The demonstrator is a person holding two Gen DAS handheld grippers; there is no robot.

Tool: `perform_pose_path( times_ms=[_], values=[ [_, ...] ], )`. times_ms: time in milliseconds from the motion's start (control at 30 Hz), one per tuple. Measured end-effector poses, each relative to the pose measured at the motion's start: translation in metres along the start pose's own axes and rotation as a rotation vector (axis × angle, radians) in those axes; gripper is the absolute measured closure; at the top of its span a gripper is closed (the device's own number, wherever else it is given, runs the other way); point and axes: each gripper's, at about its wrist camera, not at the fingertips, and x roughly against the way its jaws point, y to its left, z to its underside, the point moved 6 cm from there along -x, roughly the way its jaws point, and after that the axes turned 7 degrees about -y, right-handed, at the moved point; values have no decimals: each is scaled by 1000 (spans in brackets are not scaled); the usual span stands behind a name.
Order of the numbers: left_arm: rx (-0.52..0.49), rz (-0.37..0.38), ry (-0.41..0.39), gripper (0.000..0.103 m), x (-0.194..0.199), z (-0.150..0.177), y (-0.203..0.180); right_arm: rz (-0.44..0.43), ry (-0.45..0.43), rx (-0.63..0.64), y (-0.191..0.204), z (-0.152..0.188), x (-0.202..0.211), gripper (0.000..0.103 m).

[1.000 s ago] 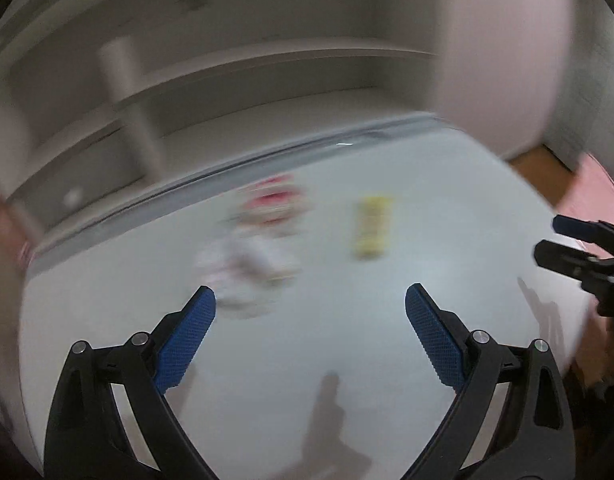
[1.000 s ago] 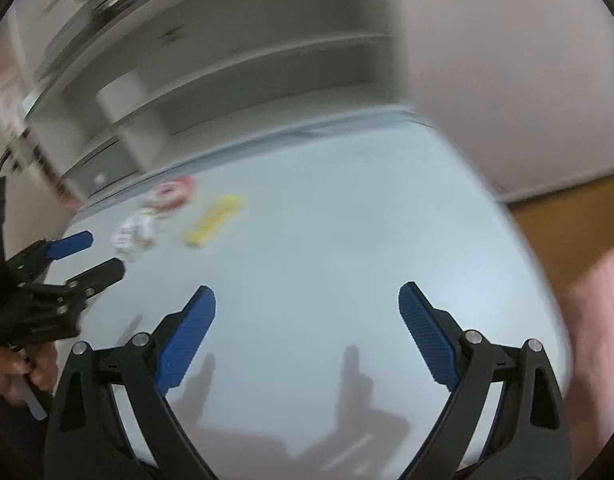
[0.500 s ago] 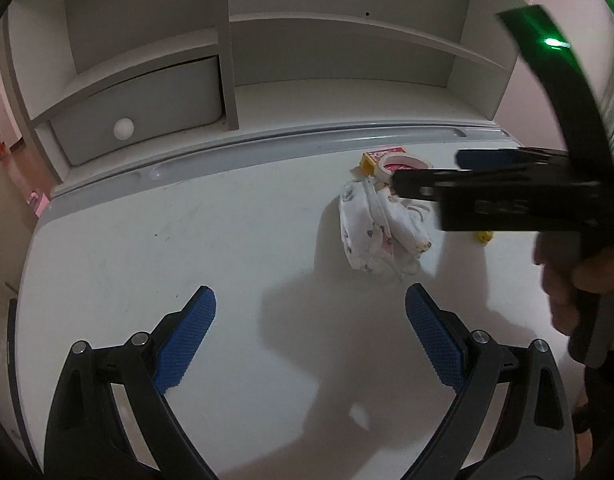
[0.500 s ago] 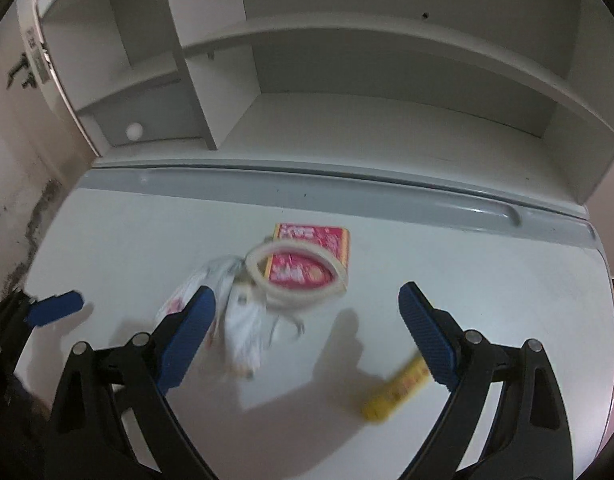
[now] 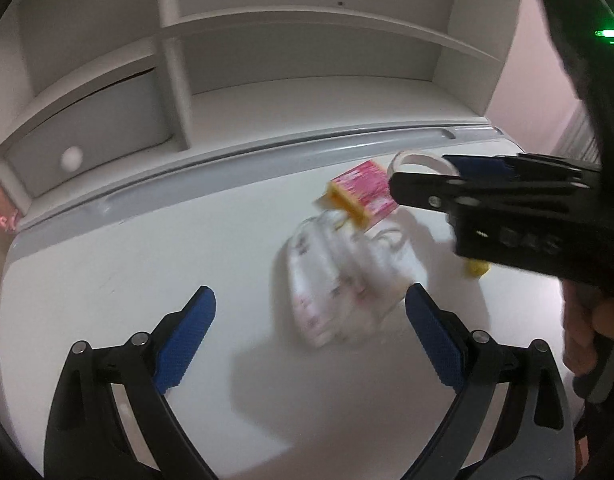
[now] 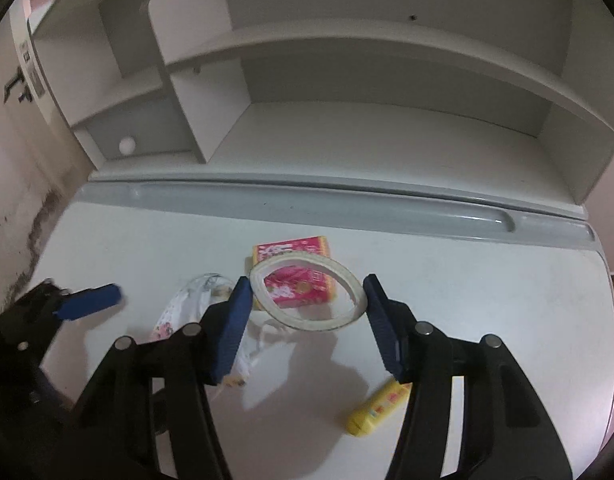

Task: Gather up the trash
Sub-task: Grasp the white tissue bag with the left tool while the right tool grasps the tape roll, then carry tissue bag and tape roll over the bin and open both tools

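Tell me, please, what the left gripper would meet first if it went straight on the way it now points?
Most likely the crumpled white wrapper, which lies just ahead of the left gripper and right of its centre line. Blur leaves depth uncertain.

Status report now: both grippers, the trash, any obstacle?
Right gripper just closing, pads at tape ring. Left gripper open, hovering by crumpled wrapper. Pink box, yellow tube remain on desk.

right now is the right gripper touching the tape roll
Touching. In the right wrist view, the right gripper, whose fingers have just been closing, has both blue pads against the outer rim of the tape roll, with no gap showing on either side.
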Motion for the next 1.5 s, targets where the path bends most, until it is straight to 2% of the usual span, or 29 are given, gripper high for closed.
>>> perform_pose_path(
  times_ms=[133,200,300,333,367,400,433,533,667,833,967,1100,1200,1367,1500],
  values=[
    [4,7,27,10,-19,-7,-12,5,-13,-23,-15,8,20,47],
    [4,-35,35,10,-27,-9,-12,11,-16,-32,-19,12,23,47],
    [15,-56,38,13,-33,-8,-12,24,-26,-52,-36,24,41,47],
    [16,-58,38,27,-32,-7,-12,27,-29,-59,-41,28,47,47],
    [12,-68,37,35,-30,-6,-13,30,-32,-64,-45,32,51,47],
    [2,-94,33,55,-27,-5,-13,38,-37,-72,-51,37,58,47],
    [-1,-95,41,69,-26,-3,-14,47,-41,-80,-57,43,65,47],
    [8,-61,41,79,-10,2,-23,73,-61,-123,-81,63,93,47],
    [-26,-33,3,79,15,4,-56,131,-94,-213,-123,100,135,47],
    [-105,100,-26,79,31,5,-143,233,-115,-355,-185,160,186,47],
    [-194,286,-27,79,36,14,-243,334,-125,-489,-240,220,229,47],
    [-290,468,-5,79,43,39,-345,439,-122,-628,-295,288,269,47],
    [-381,577,25,79,48,63,-415,502,-111,-718,-325,334,291,47],
    [-520,687,90,79,42,108,-502,556,-66,-850,-367,401,308,47],
    [-586,706,153,79,10,139,-540,562,-12,-914,-388,439,304,47]
  ],
)
